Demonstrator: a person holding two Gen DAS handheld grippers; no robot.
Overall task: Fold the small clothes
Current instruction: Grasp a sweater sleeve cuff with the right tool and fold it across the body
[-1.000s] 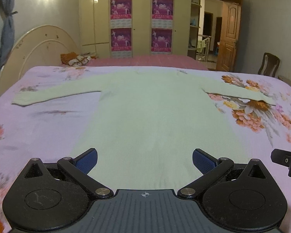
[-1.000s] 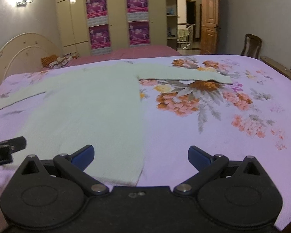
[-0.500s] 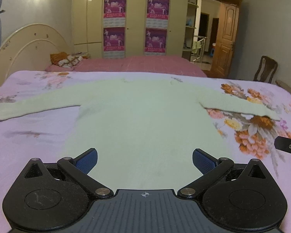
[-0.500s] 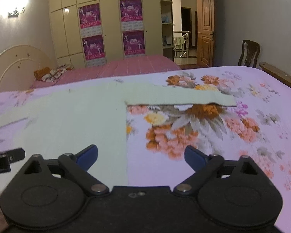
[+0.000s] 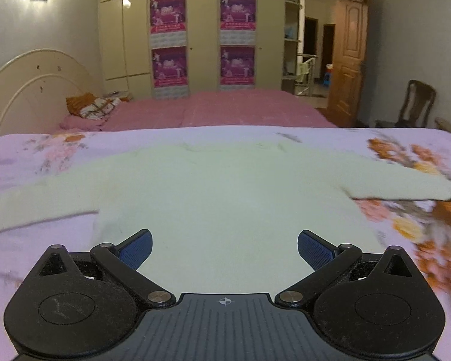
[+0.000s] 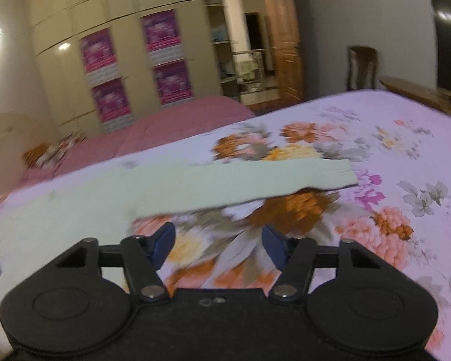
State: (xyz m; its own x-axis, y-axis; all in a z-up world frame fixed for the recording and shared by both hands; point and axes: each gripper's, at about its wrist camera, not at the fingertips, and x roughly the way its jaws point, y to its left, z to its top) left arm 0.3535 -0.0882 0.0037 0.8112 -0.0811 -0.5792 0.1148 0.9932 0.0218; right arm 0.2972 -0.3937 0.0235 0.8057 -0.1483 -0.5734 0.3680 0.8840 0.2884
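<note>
A pale green long-sleeved top (image 5: 225, 195) lies flat on the floral bedspread (image 5: 30, 255), sleeves spread to both sides. My left gripper (image 5: 224, 248) hovers over the top's body, wide open, nothing between its blue pads (image 5: 135, 251). In the right wrist view the top's right sleeve (image 6: 240, 183) stretches across the bed, its cuff (image 6: 342, 174) at the right. My right gripper (image 6: 218, 242) sits just short of the sleeve over the flower print; its jaws are closing, half apart, with nothing between them. The view is tilted and blurred.
Beyond the floral bedspread lies a pink bed (image 5: 225, 111) with pillows (image 5: 90, 106) by a cream headboard (image 5: 36, 84). A wardrobe with posters (image 5: 201, 39) lines the back wall. A wooden chair (image 5: 415, 102) and an open door (image 5: 345, 60) stand at the right.
Both grippers have moved forward over the garment towards its shoulders and sleeves. The right gripper's jaws have narrowed from wide open, and its view has rolled.
</note>
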